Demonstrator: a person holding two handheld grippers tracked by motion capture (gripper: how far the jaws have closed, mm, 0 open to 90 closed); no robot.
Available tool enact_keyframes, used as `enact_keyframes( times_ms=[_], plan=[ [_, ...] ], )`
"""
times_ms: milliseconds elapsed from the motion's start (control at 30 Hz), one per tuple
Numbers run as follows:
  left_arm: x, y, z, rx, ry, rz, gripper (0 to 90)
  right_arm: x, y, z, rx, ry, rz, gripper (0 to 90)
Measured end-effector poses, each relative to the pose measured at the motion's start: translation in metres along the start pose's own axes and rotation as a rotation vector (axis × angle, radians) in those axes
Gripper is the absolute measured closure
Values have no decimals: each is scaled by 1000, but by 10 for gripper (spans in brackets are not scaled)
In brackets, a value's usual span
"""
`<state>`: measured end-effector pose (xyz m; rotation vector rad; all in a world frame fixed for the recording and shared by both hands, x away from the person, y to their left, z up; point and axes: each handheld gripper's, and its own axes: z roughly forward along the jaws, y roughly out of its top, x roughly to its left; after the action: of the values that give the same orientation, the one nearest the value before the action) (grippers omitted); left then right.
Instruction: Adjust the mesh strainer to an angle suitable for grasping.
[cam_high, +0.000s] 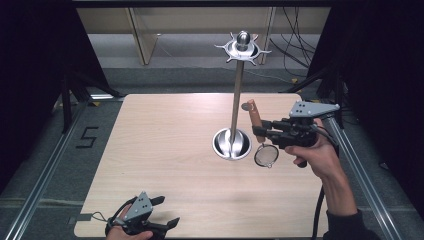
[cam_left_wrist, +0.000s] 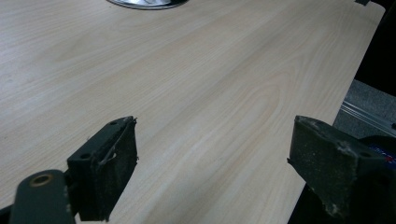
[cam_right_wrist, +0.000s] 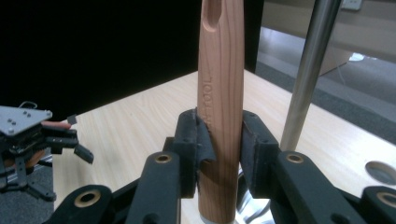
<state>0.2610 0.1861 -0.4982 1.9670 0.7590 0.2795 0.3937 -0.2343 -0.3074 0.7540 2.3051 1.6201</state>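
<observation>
Table (cam_high: 165, 165) first — one pale wooden top carrying one steel hanging stand (cam_high: 236, 95), its hooked crown high above a round base. Beside the pole, the right gripper (cam_high: 260, 131) clamps one strainer (cam_high: 266, 155) by its wooden handle (cam_right_wrist: 220, 107), mesh bowl dangling below. Step looks like hanging it up — next, raise the handle's hole onto a hook. Left gripper (cam_high: 167, 225) rests at the near edge, jaws wide apart, empty.

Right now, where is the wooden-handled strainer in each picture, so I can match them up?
High view: wooden-handled strainer right of centre, handle up, clamped by the right gripper.
Left gripper view: not in it.
Right gripper view: its handle stands centre, between the jaws.
Shared landmark: the metal stand, its pole and base.
</observation>
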Motion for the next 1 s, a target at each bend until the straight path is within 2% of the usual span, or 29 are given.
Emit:
enact_keyframes(
  times_ms=[33, 67, 133, 167, 200, 233, 267, 333, 467, 500, 567, 633, 700, 767, 800, 833, 1000],
  plan=[
    [1, 0, 0, 7, 4, 8, 147, -2, 3, -1, -9, -14, -17, 714],
    [1, 0, 0, 7, 4, 8, 147, -3, 6, -1, -19, -9, -21, 714],
    [0, -1, 0, 7, 4, -12, 147, -3, 10, -2, -21, -11, -11, 714],
    [0, 0, 0, 11, 3, -9, 147, -5, 14, -3, -36, -26, -38, 714],
    [0, 0, 0, -1, 1, -8, 147, -4, 21, -5, -39, -16, -6, 715],
    [1, 0, -1, 8, 2, 11, 147, -4, 24, -6, -41, -15, -8, 714],
    [1, 0, -1, 8, 2, 11, 147, -4, 24, -6, -41, -15, -8, 714],
    [0, 0, 0, -1, 0, -3, 147, -5, 35, -8, -61, -32, -25, 714],
    [0, 0, 0, 1, -1, -2, 147, -9, 45, -9, -76, -46, -52, 714],
    [1, 0, -1, 16, 1, 15, 147, -9, 45, -9, -76, -46, -52, 714],
    [2, 0, 0, 10, 3, 17, 147, -11, 51, -10, -73, -55, -37, 714],
    [2, 0, 0, 13, 4, 22, 147, -15, 57, -11, -77, -75, -50, 714],
    [0, 0, -1, 12, 3, -10, 147, -16, 60, -10, -87, -77, -33, 714],
    [-1, -1, 0, 6, 2, -19, 147, -19, 63, -9, -97, -88, -48, 714],
    [0, -1, -1, 17, 7, -8, 147, -19, 63, -9, -97, -88, -48, 714],
    [0, -1, -1, 17, 7, -8, 147, -19, 66, -9, -100, -82, -23, 714],
    [0, 0, 0, 13, 3, -12, 147, -22, 70, -6, -103, -93, -30, 714]
  ],
)
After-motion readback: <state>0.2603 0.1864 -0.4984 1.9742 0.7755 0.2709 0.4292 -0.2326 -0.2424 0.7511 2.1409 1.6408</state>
